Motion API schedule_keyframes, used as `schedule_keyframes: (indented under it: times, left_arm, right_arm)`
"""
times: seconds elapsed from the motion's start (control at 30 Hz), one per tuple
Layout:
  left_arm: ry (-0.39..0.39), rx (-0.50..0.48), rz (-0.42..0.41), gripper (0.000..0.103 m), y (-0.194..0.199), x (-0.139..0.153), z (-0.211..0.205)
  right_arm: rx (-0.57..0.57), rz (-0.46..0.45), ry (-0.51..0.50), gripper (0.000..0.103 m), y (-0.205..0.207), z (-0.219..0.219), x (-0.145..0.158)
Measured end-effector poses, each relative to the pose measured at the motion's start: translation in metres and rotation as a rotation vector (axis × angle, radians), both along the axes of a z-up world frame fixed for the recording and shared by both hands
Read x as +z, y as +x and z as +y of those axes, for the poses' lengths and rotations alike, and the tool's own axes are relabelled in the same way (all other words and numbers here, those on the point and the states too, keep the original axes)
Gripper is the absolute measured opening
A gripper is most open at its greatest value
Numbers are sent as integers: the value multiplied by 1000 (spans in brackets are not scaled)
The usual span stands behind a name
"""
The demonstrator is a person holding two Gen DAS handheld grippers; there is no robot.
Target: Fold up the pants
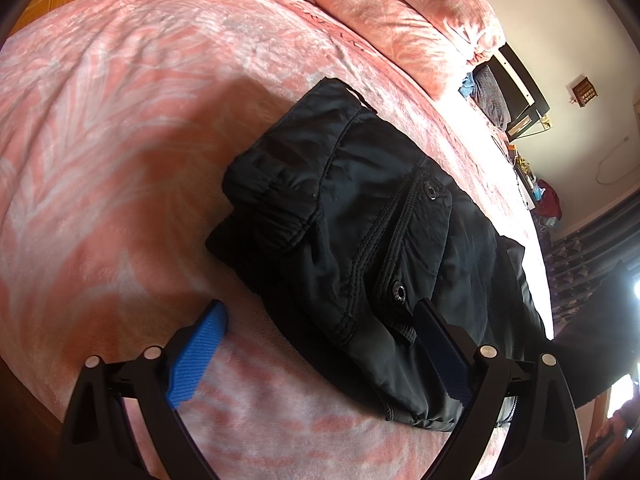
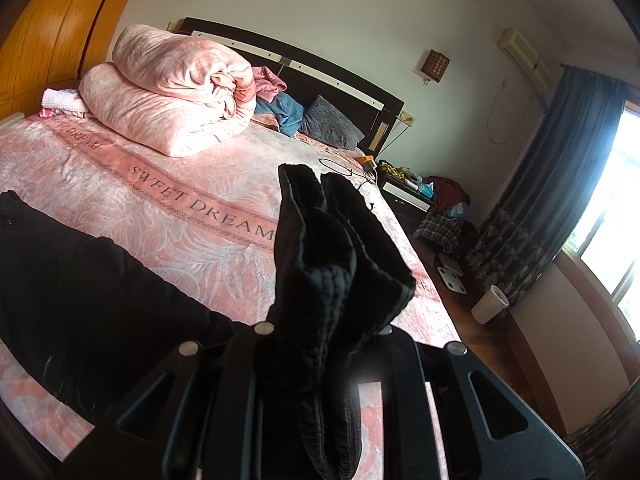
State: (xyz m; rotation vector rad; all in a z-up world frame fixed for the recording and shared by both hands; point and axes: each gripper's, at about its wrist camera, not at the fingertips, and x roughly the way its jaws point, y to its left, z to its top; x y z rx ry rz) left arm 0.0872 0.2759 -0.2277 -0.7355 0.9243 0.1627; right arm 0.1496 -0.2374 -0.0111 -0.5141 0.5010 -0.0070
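On the bed, covered by a pink leaf-patterned blanket, lie the black pants, folded into a thick bundle with a snap-buttoned pocket flap facing up. Seen from the left wrist, the left tool hovers low over the near edge of this bundle with its two fingers spread wide: one blue pad is over bare blanket beside the cloth, the other over the black fabric, and neither visibly presses on it.

From the right wrist, the right tool is pressed together on a bunched end of the pants, which stands up from between its fingers in two hemmed folds above the blanket. More black cloth stretches away to the left across the bed.

Farther back sit a rolled pink duvet, a grey pillow against the dark headboard, and a cluttered nightstand beside a curtained window.
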Motion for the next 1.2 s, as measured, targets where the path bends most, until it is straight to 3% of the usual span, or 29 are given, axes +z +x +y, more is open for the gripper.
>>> schedule_keyframes:
  times: [0.97,1.2]
  left_arm:
    - [-40,6,-26,95,-10,0,8]
    - [-45,8,-30,95,-12,1,7]
  right_arm:
    - [102,22,-251,14,-14,74,-55]
    - [137,17,-366,14,-19,93,-79]
